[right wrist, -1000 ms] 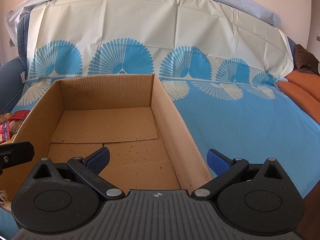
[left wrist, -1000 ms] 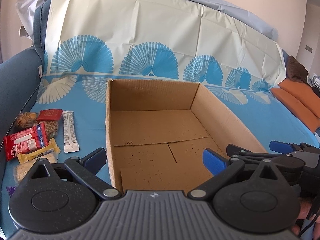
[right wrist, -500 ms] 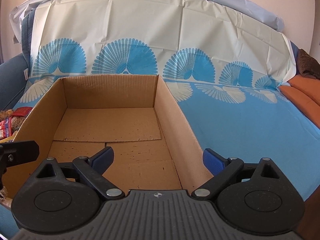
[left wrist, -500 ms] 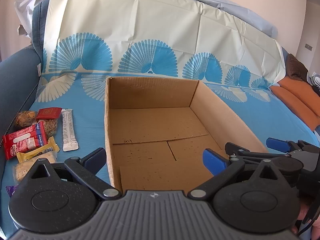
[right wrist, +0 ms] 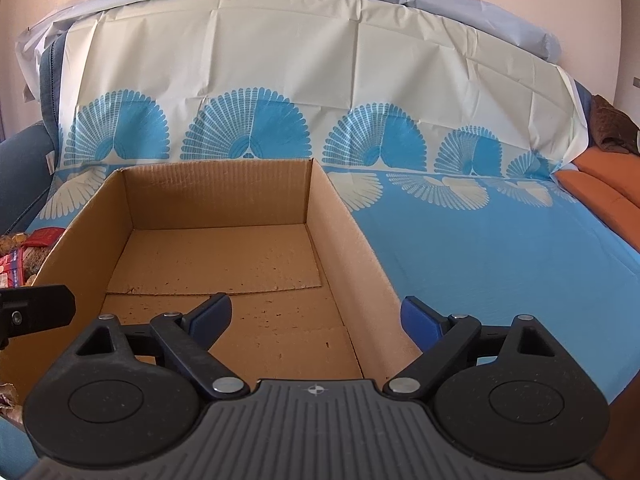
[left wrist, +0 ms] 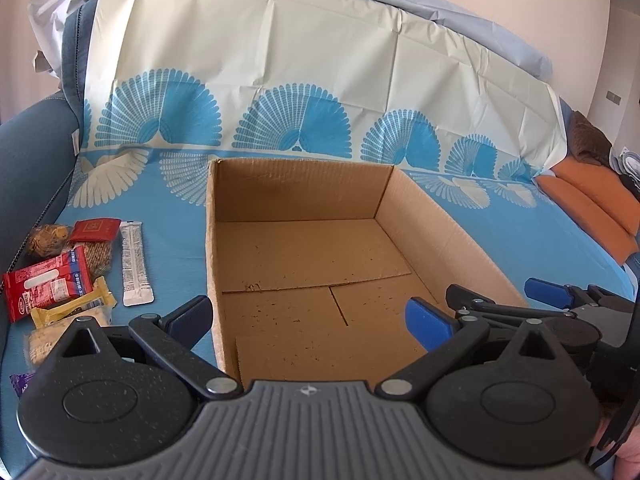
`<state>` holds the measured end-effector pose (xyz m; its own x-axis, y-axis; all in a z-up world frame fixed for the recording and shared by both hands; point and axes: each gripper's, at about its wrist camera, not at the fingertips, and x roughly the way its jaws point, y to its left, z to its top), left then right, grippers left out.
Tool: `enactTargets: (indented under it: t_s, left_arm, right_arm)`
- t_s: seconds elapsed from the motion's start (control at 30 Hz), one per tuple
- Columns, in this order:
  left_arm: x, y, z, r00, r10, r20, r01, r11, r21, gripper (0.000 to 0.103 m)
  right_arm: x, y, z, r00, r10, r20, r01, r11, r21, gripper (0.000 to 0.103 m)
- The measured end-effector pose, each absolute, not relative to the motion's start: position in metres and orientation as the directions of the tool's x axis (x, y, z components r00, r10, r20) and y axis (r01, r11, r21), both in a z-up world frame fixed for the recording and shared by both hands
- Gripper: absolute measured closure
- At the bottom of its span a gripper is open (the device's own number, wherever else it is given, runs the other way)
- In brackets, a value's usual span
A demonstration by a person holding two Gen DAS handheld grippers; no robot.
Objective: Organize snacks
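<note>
An open, empty cardboard box (left wrist: 296, 188) sits on the blue patterned cloth. Several snacks lie to its left: a red packet (left wrist: 44, 286), a white stick sachet (left wrist: 134, 264), a small red pack (left wrist: 95, 229), a yellow bar (left wrist: 74, 306) and a brown bun (left wrist: 44, 240). My left gripper (left wrist: 308, 318) is open above the box's near left corner, holding nothing. My right gripper (right wrist: 316, 316) hovers at the near right corner. Its jaws are closing, with the box's right wall (right wrist: 348, 248) in the gap between them, untouched. It also shows in the left wrist view as the right gripper (left wrist: 496, 300).
The patterned cloth (right wrist: 500, 248) covers the sofa seat and backrest. Orange cushions (left wrist: 588, 204) lie at the far right, with a blue armrest (left wrist: 28, 152) at the left. Bare cloth stretches to the right of the box.
The right gripper's fingers have drawn a little closer together. The left gripper, the box and the snacks have stayed where they were.
</note>
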<state>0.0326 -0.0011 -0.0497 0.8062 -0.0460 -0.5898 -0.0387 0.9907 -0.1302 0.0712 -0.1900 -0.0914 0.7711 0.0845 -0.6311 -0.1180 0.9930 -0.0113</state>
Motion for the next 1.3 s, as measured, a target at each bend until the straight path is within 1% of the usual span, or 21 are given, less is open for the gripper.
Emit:
enactTargets:
  t_s: [0.47,0.57,0.67,0.73,0.77,0.83,0.87,0.9,0.93,1.03,1.1,1.17,1.27,1.3]
  left_arm:
    - [0.030,0.005,-0.041,0.819,-0.077,-0.569,-0.011,0.989,-0.150,0.001]
    - [0.026,0.008,-0.040,0.823,-0.093,-0.561,0.005,0.988,-0.155,0.004]
    - [0.021,0.011,-0.038,0.828,-0.098,-0.553,0.019,0.989,-0.147,0.015]
    - [0.019,0.013,-0.038,0.828,-0.104,-0.551,0.028,0.989,-0.145,0.033]
    - [0.017,0.016,-0.038,0.829,-0.108,-0.548,0.033,0.989,-0.144,0.038]
    - [0.013,0.022,-0.036,0.835,-0.114,-0.538,0.042,0.989,-0.144,0.057]
    - [0.011,0.027,-0.033,0.837,-0.123,-0.533,0.053,0.988,-0.146,0.061]
    - [0.010,0.032,-0.030,0.838,-0.136,-0.529,0.068,0.987,-0.146,0.070]
    - [0.011,0.040,-0.026,0.836,-0.149,-0.528,0.083,0.986,-0.147,0.072]
    - [0.018,0.069,-0.011,0.825,-0.174,-0.537,0.109,0.983,-0.150,0.072]
    - [0.022,0.090,0.000,0.831,-0.144,-0.537,0.111,0.990,-0.092,0.072]
    - [0.027,0.112,0.004,0.830,-0.113,-0.547,0.119,0.993,-0.026,0.072]
    - [0.037,0.148,-0.008,0.820,-0.075,-0.568,0.125,0.991,0.049,0.072]
    - [0.043,0.163,-0.020,0.803,-0.061,-0.593,0.116,0.992,0.054,0.072]
  right_arm:
    - [0.070,-0.188,-0.090,0.773,0.103,-0.627,-0.128,0.992,0.005,0.012]
    - [0.068,-0.183,-0.089,0.776,0.101,-0.622,-0.126,0.992,0.003,0.012]
    - [0.067,-0.176,-0.086,0.780,0.111,-0.616,-0.130,0.991,0.014,0.012]
    - [0.065,-0.170,-0.085,0.782,0.122,-0.612,-0.138,0.990,0.021,0.012]
    - [0.065,-0.166,-0.083,0.783,0.127,-0.609,-0.142,0.990,0.024,0.012]
    - [0.063,-0.157,-0.080,0.785,0.141,-0.604,-0.151,0.988,0.036,0.012]
    - [0.063,-0.152,-0.078,0.785,0.153,-0.600,-0.156,0.987,0.046,0.013]
    - [0.062,-0.147,-0.076,0.786,0.167,-0.595,-0.165,0.985,0.058,0.014]
    - [0.061,-0.142,-0.074,0.787,0.180,-0.590,-0.174,0.982,0.069,0.014]
    - [0.056,-0.124,-0.067,0.789,0.227,-0.571,-0.200,0.973,0.111,0.020]
    - [0.054,-0.112,-0.062,0.782,0.270,-0.562,-0.228,0.963,0.145,0.027]
    - [0.051,-0.097,-0.058,0.774,0.317,-0.548,-0.267,0.948,0.172,0.031]
    - [0.045,-0.072,-0.055,0.751,0.390,-0.533,-0.330,0.921,0.208,0.034]
    - [0.043,-0.062,-0.055,0.738,0.414,-0.533,-0.353,0.910,0.219,0.035]
